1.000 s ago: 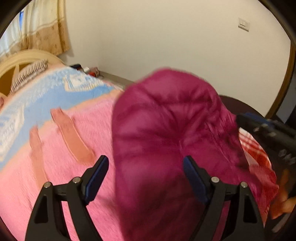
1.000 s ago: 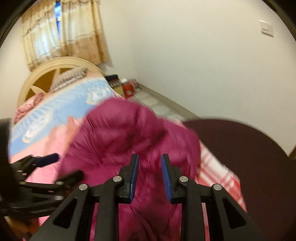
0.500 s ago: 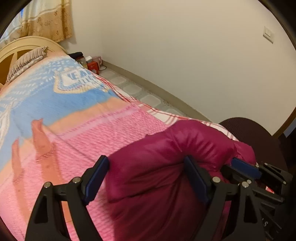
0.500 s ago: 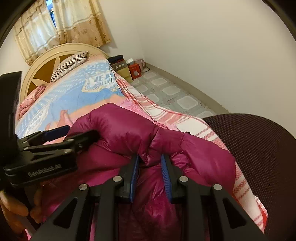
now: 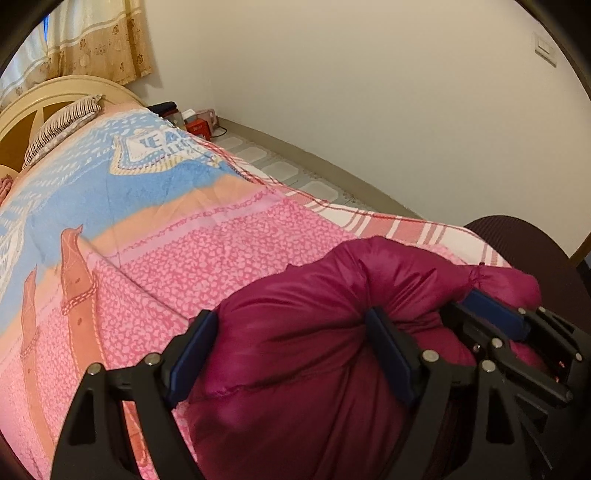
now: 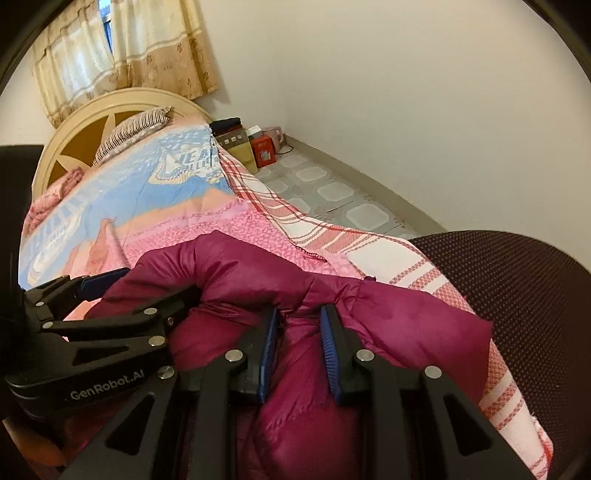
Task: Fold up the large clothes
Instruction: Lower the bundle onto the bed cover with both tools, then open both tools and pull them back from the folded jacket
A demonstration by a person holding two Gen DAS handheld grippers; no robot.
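While magenta puffer jacket lies bunched at foot of bed, left gripper is spread wide around padded bulk; right gripper is pinched narrowly on fabric ridge. Fold judged barely begun; flattening left.

**me:** Looking through the rig feeds now. Plain cream wall on the right, light switch up high, grey patterned floor tiles along the bed.

**other:** Headboard?

**me:** Yep, curved cream headboard, striped pillow against it. Beige curtains above, a sliver of window between them. Some boxes in the corner, dark mesh chair close by.
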